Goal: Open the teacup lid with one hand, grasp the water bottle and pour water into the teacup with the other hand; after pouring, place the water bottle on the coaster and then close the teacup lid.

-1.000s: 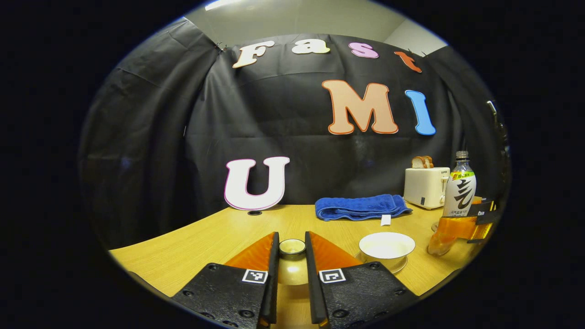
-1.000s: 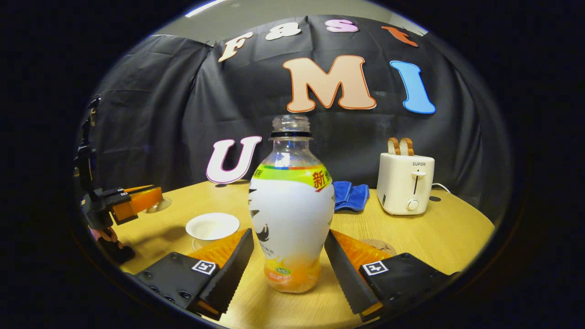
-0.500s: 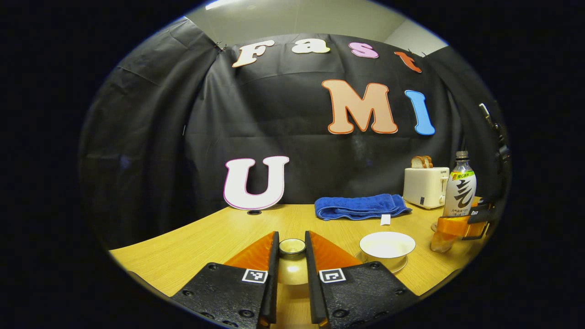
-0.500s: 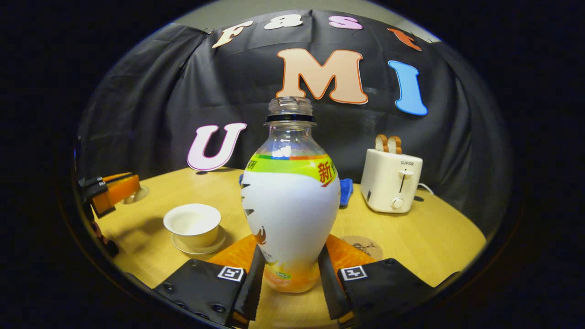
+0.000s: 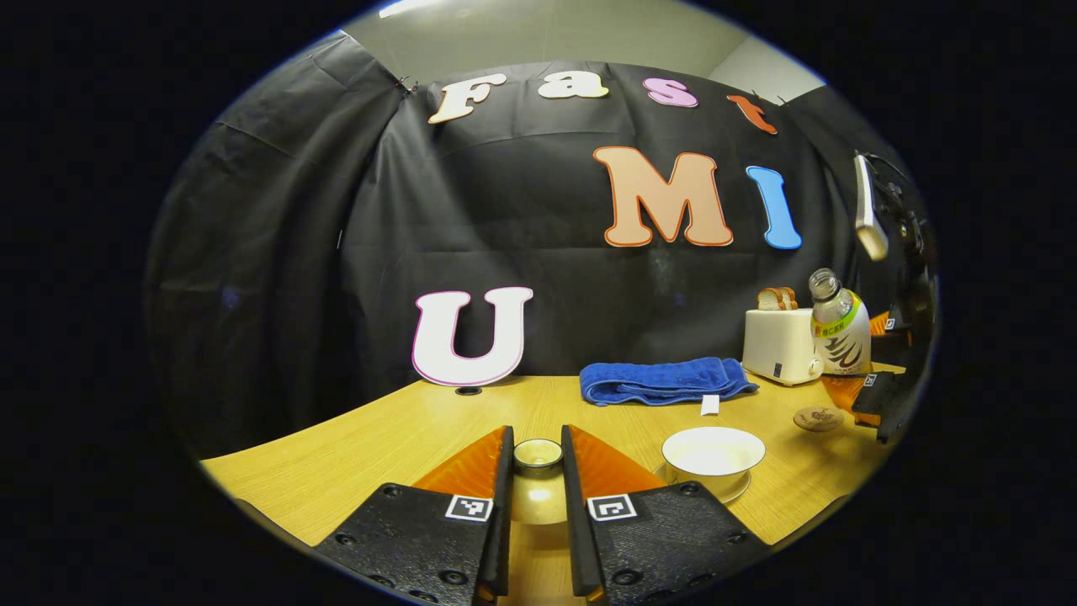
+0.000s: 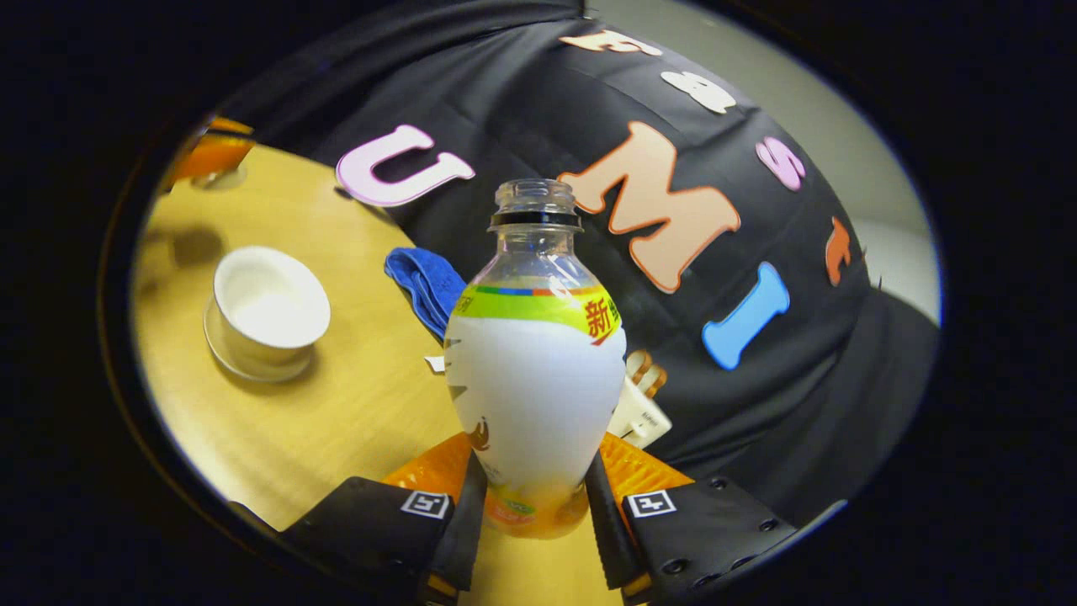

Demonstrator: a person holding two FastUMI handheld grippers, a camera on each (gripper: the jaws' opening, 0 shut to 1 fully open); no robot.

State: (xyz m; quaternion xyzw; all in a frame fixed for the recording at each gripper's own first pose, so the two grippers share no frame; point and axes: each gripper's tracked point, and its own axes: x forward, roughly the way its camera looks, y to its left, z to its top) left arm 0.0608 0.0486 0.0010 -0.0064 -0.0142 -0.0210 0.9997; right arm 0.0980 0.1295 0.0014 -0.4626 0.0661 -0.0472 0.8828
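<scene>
Water bottle tilted in right gripper, above table

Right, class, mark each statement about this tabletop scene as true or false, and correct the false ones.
1. The right gripper grips the water bottle near its base. True.
2. The bottle wears a cap. False: its neck is open.
3. The teacup is uncovered. True.
4. The left gripper has its fingers round the blue towel. False: they flank the teacup lid.
5. The bottle stands on the coaster. False: it is lifted and tilted.
</scene>
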